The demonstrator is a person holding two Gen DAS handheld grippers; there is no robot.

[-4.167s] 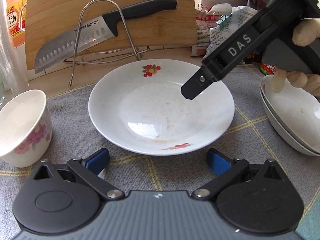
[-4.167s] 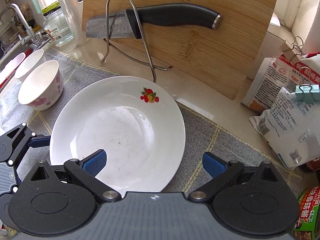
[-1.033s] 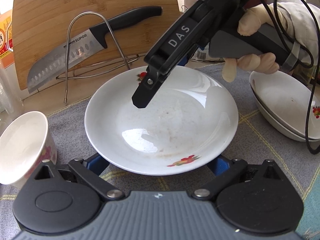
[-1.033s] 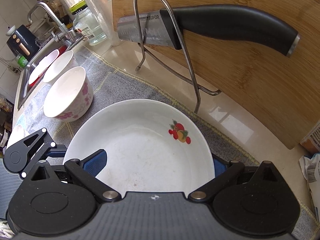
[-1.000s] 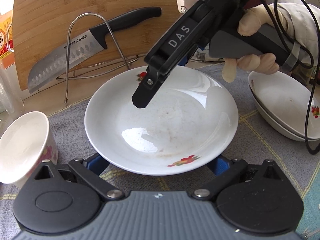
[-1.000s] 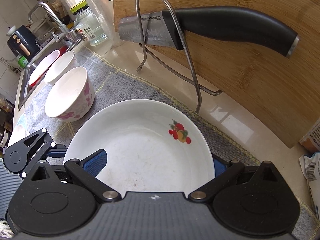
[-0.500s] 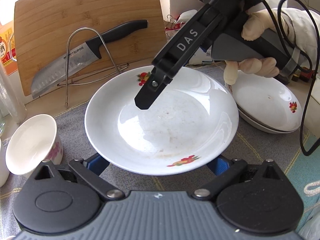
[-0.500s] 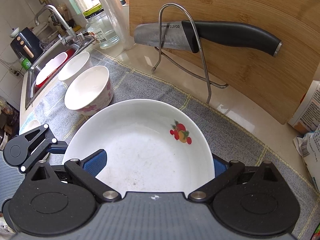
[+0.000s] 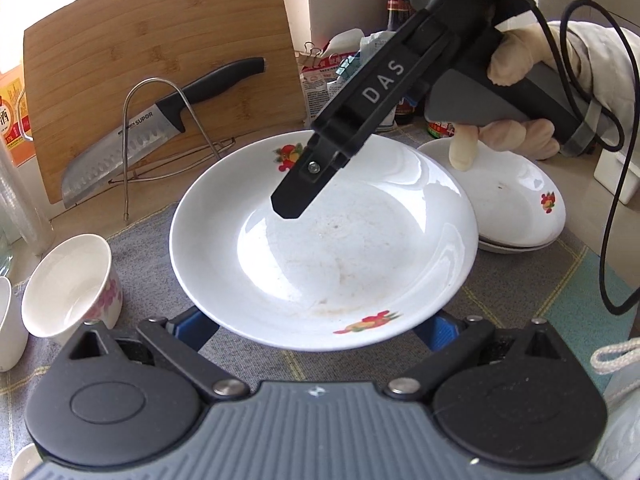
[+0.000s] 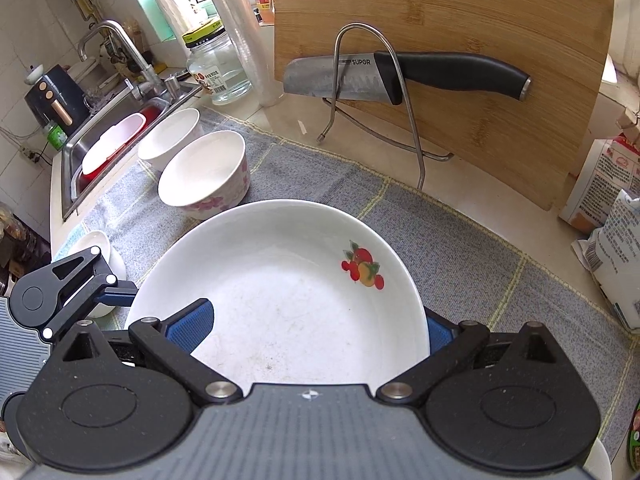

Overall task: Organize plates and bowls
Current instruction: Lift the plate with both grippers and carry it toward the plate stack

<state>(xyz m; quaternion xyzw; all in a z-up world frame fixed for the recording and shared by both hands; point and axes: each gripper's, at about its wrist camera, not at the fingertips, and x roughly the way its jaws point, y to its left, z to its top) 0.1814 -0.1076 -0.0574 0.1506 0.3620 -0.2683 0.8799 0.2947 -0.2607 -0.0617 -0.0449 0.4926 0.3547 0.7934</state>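
A white plate with fruit prints point(image 9: 324, 256) is lifted above the grey mat, its near rim over my left gripper point(image 9: 316, 326). The left gripper's blue pads point(image 9: 192, 326) stay wide apart under the rim, so it is open. My right gripper point(image 10: 316, 326) is shut on the plate's point(image 10: 288, 292) far-side rim, one finger point(image 9: 304, 188) over the plate's inside. A stack of two like plates point(image 9: 516, 208) sits at the right. A flowered white bowl point(image 9: 72, 284) stands at the left; in the right wrist view it point(image 10: 204, 180) stands beside another white bowl point(image 10: 170, 136).
A bamboo cutting board point(image 9: 160, 68) leans at the back with a knife point(image 9: 160, 124) in a wire stand point(image 9: 160, 128). Food bags point(image 10: 616, 216) lie at the right. A sink point(image 10: 116, 140) with a faucet and a glass jar point(image 10: 218, 68) is at the far left.
The plate has risen off the mat with both grippers; the counter, bowl and stacked plates look further below and more of the right side shows.
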